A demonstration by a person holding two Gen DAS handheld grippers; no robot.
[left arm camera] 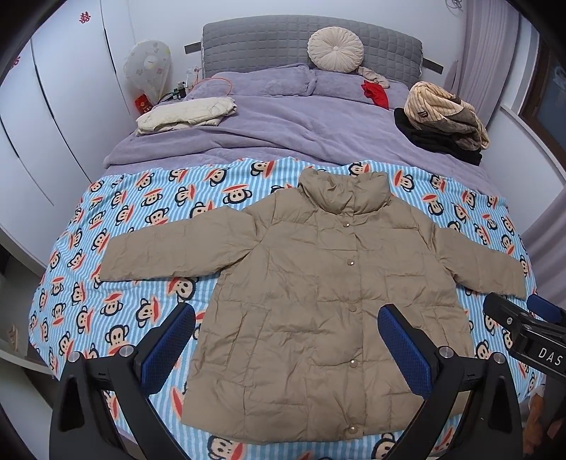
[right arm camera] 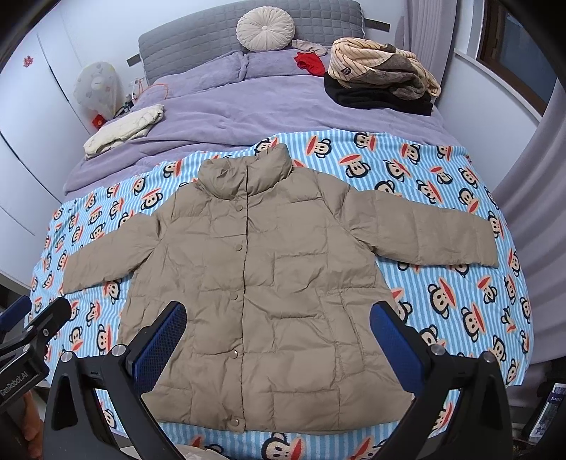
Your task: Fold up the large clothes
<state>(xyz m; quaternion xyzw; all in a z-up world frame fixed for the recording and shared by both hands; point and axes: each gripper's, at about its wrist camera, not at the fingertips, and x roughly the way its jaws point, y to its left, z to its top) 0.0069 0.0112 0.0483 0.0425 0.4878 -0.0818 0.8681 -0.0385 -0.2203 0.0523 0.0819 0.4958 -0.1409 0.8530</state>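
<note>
Both views look down the bed toward the headboard [left arm camera: 311,42].

The jacket [left arm camera: 318,293] (tan, puffy, snapped shut down the front) lies flat and face up on the monkey blanket [left arm camera: 141,219], collar toward the pillows, hem at the near edge of the bed. Both sleeves are spread out to the sides, cuffs resting on the blanket.

My left gripper [left arm camera: 286,339] hangs above the lower half of the jacket with its blue pads [left arm camera: 169,346] wide apart and nothing between them. It touches no cloth that I can see. The left pad sits over the blanket just beside the jacket's side seam; the right pad is over the jacket body.

My right gripper [right arm camera: 279,339] is likewise spread wide and empty, hovering over the jacket's lower front, both pads framing the snap placket. In the left view it shows only as a black body at the right edge, near the sleeve cuff.

Farther up the bed, on the purple duvet [right arm camera: 247,106]: a folded cream garment [right arm camera: 123,129] at the left, a heap of striped and black clothes [right arm camera: 382,81] at the right, a red item [right arm camera: 310,63] by the pillows, and a round cushion [right arm camera: 265,29] against the headboard.

A covered fan [left arm camera: 148,67] stands beside the bed at the left.
</note>
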